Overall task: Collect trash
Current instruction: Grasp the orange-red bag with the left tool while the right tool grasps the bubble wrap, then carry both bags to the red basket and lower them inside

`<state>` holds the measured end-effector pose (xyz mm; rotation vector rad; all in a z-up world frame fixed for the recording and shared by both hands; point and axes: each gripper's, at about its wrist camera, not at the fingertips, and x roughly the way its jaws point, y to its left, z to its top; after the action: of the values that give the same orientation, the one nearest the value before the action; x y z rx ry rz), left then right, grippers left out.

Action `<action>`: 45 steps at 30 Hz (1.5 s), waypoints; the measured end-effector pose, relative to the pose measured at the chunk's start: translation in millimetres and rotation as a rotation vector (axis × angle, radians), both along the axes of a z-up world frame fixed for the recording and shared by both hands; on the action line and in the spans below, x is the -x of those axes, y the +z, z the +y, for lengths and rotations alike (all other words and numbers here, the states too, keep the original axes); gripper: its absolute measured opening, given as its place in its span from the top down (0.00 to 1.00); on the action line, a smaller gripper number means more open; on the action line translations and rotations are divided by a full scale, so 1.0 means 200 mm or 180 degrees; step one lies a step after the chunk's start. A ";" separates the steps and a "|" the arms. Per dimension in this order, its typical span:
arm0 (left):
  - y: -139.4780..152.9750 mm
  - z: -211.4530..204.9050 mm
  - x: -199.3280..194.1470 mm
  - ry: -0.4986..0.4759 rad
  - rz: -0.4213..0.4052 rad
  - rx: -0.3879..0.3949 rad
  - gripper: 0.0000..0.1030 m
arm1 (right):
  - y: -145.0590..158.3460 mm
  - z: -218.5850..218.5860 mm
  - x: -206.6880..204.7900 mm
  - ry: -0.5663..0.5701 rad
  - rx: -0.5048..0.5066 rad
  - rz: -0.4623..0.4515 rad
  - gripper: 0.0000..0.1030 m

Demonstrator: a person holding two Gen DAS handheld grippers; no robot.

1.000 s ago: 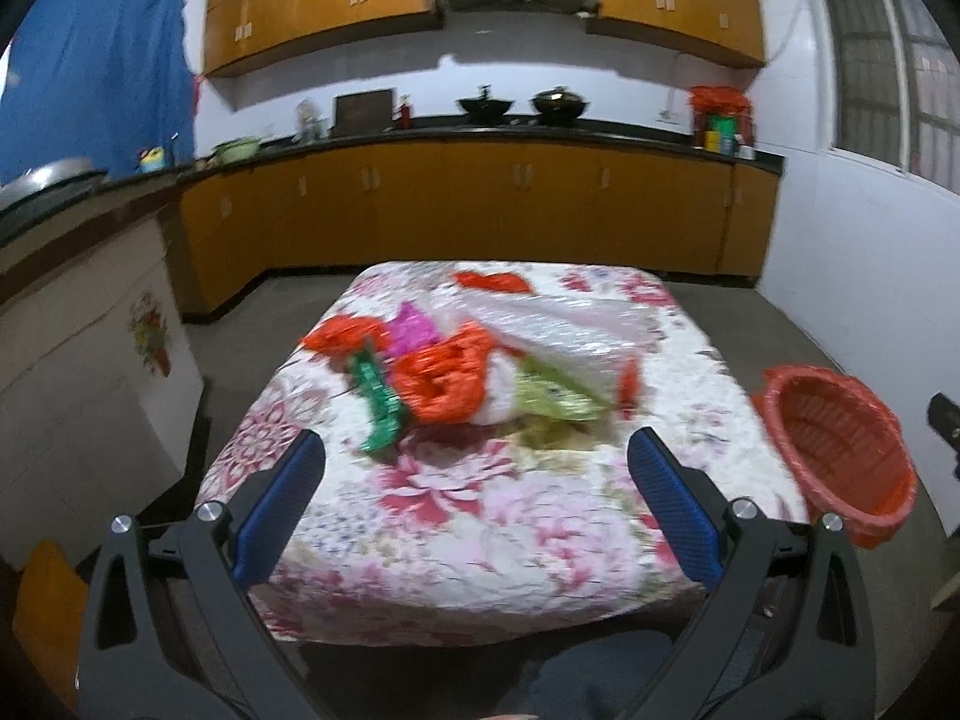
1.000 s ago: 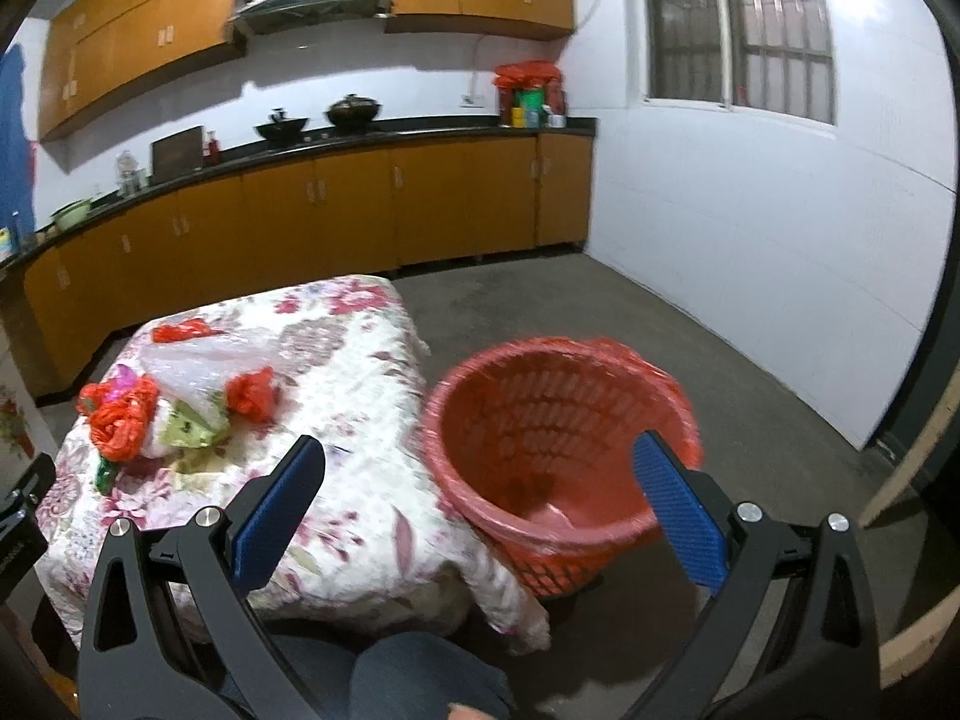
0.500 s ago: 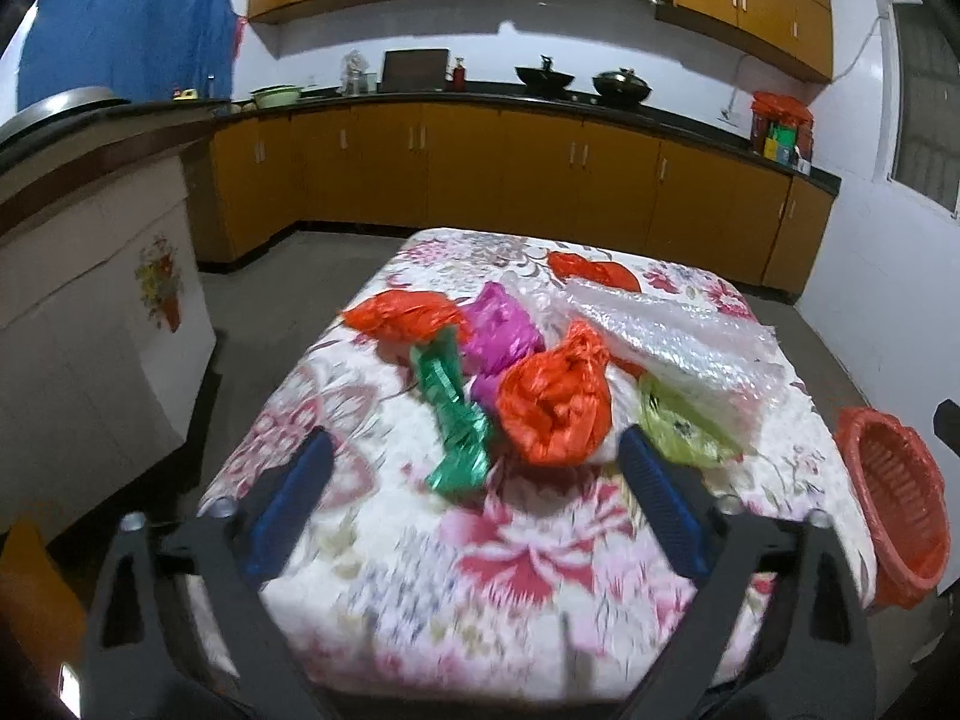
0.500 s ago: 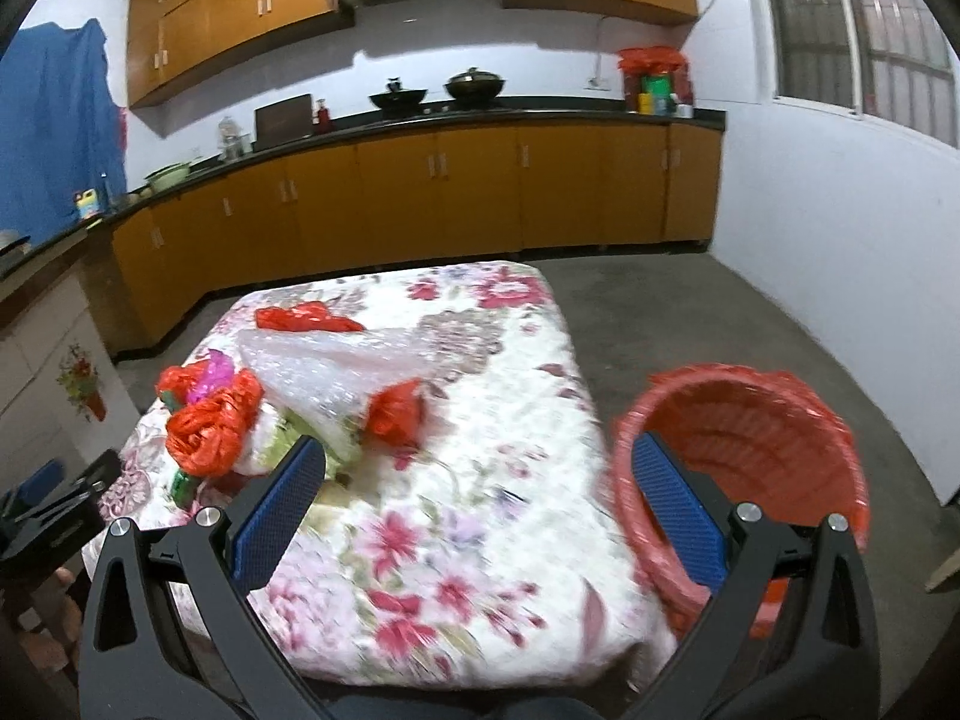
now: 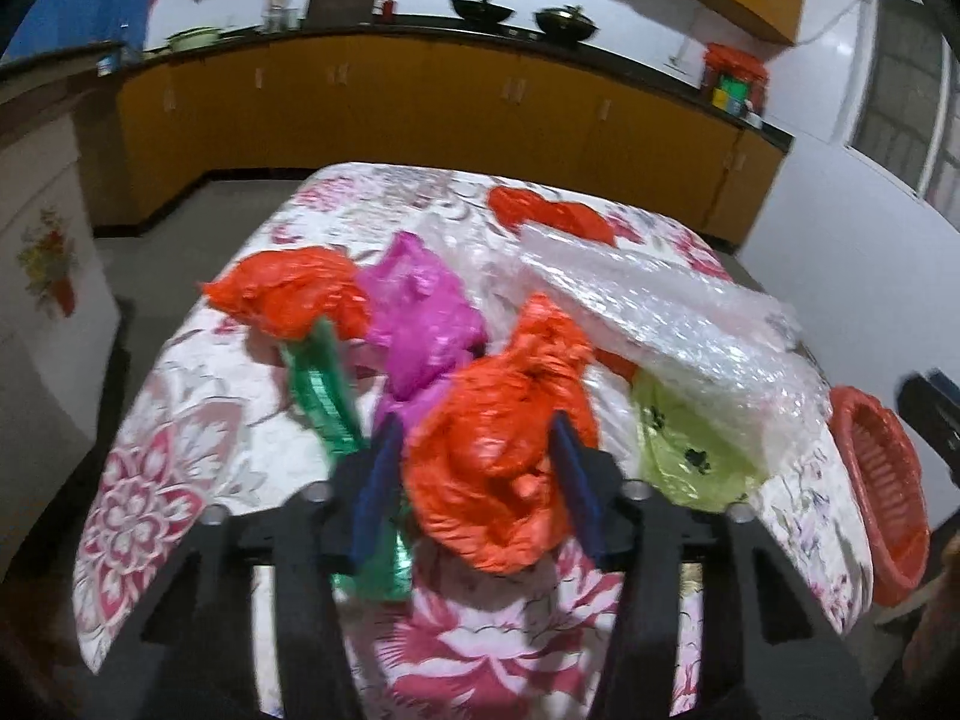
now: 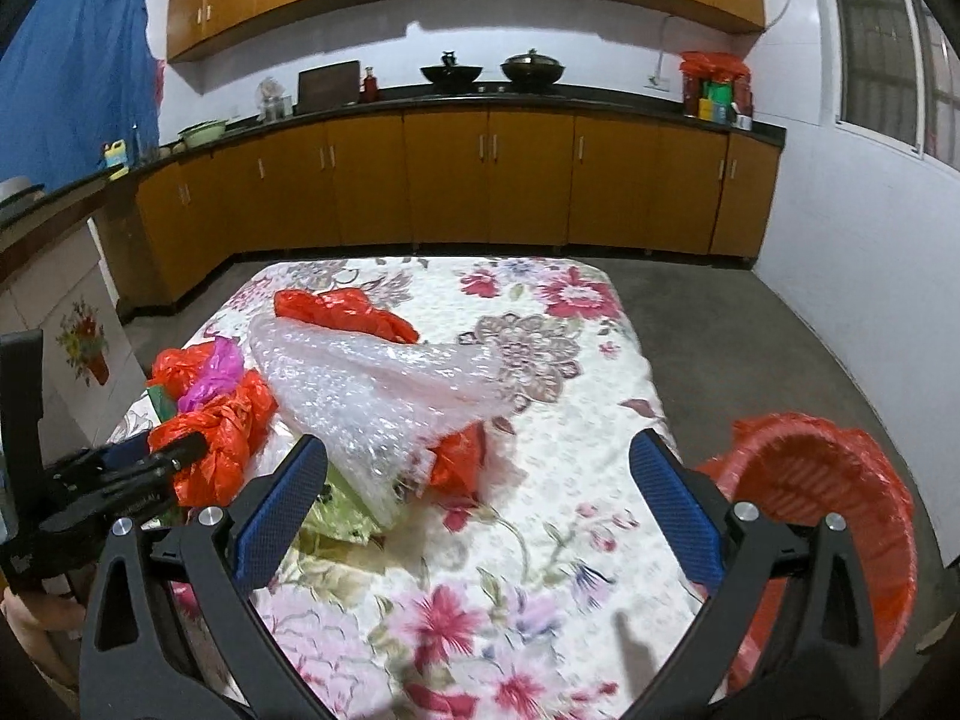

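Note:
A heap of trash lies on the table's floral cloth [image 6: 540, 570]. My left gripper [image 5: 474, 426] is closing its jaws on a crumpled orange-red plastic bag [image 5: 498, 468], and both blue pads touch its sides. Around it lie a pink bag [image 5: 420, 312], a green wrapper [image 5: 321, 390], another red bag [image 5: 294, 294], a yellow-green bag [image 5: 690, 450] and a sheet of bubble wrap [image 5: 678, 330]. My right gripper [image 6: 478, 447] hangs open over the cloth, in front of the bubble wrap [image 6: 372, 384] and a small red bag [image 6: 459, 456], with nothing between its fingers.
A red plastic basket [image 6: 828, 510] stands on the floor at the table's right side. One more red bag [image 6: 342, 312] lies farther back on the cloth. Wooden kitchen cabinets [image 6: 480, 180] line the far wall, with bare grey floor between them and the table.
My left gripper has moved in over the heap, dropped lower and narrowed its jaws around the orange-red bag. The right gripper has swung left from the basket to over the table.

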<state>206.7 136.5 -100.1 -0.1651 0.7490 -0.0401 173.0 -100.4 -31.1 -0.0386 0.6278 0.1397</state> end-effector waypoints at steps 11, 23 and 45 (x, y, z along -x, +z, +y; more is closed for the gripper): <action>0.06 -0.04 0.05 -0.0073 -0.0210 -0.0015 0.76 | -0.09 0.17 -0.22 0.0435 -0.0081 0.0300 0.29; 0.24 0.04 0.18 0.0086 -0.0456 0.0052 0.76 | -0.28 0.27 -0.32 0.0593 0.0183 0.0622 0.67; 0.39 -0.08 0.27 -0.0029 -0.0661 -0.0024 0.76 | 0.02 -0.08 -0.13 0.0548 -0.0599 0.0238 0.79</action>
<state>153.0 121.3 -21.7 -0.1479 0.5426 -0.0622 198.8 -116.5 -28.0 0.0949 0.6834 0.3676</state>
